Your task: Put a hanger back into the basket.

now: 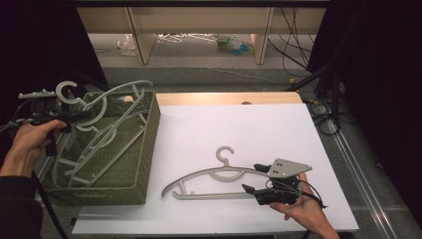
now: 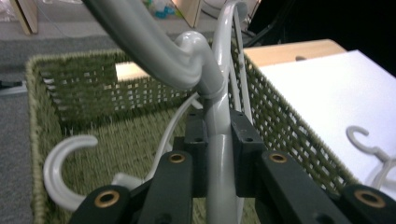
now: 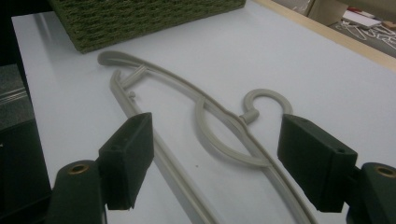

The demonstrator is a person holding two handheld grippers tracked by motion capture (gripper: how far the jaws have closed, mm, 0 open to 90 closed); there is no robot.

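A green woven basket [image 1: 144,144] stands at the table's left with several grey hangers in it. My left gripper [image 1: 82,115] is shut on one grey hanger [image 1: 107,99] above the basket; in the left gripper view the hanger's neck [image 2: 219,154] is clamped between the jaws, with the basket's wall [image 2: 42,88] below. Another grey hanger [image 1: 214,179] lies flat on the white table [image 1: 249,129]. My right gripper [image 1: 251,178] is open at that hanger's right end. In the right gripper view its fingers [image 3: 128,156] straddle the flat hanger [image 3: 224,135] just above the table.
A second hook [image 2: 60,172] curls up from the basket floor. The table's wooden back edge [image 1: 229,98] runs behind the white sheet. Cables [image 1: 318,107] hang off the far right. Shelving legs [image 1: 139,35] stand on the floor beyond.
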